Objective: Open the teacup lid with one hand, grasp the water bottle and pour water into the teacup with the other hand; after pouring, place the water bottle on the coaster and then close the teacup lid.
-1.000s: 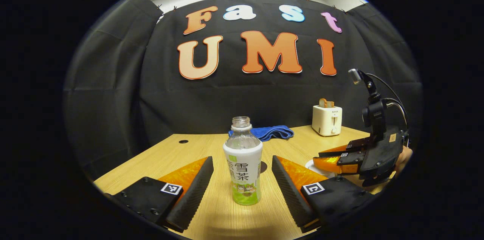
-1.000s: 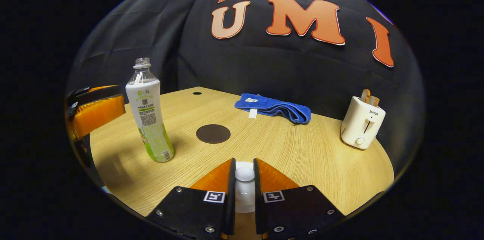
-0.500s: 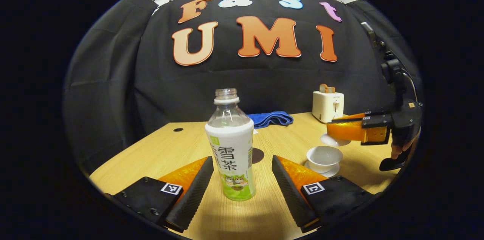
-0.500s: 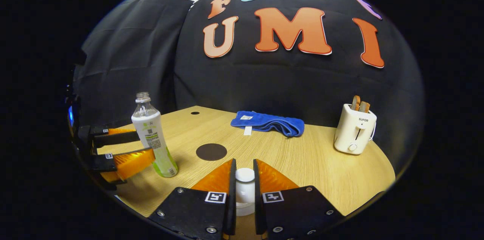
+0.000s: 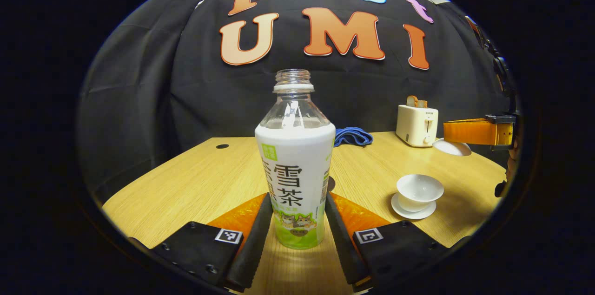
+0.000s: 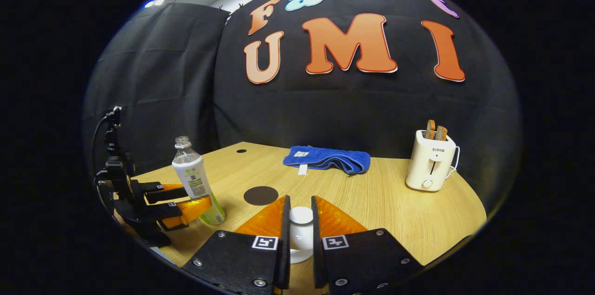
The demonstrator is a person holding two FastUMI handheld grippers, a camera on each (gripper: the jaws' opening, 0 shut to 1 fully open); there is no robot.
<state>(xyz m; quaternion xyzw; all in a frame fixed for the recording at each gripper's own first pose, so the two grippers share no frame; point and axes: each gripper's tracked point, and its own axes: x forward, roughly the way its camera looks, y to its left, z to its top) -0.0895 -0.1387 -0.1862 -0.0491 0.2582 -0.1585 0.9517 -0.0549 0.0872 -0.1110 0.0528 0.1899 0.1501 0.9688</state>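
Now, left gripper (image 5: 294, 234): your fingers are closed on the water bottle (image 5: 294, 169) low on its labelled body, near the table (image 5: 195, 188).
Right gripper (image 6: 297, 234): clenched on the teacup lid (image 6: 300, 215) by its knob, held up clear.
Bottle: uncapped, thin plastic, likely light and slippery; squeeze gently.
Teacup (image 5: 418, 189): open on its saucer, near right; porcelain, so fragile.
Coaster (image 6: 261, 195): beyond the bottle.

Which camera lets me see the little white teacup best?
The left gripper view. There the open teacup sits on its saucer, uncovered, right of the water bottle. The right gripper view looks past the teacup lid held in the right gripper, not at the cup.
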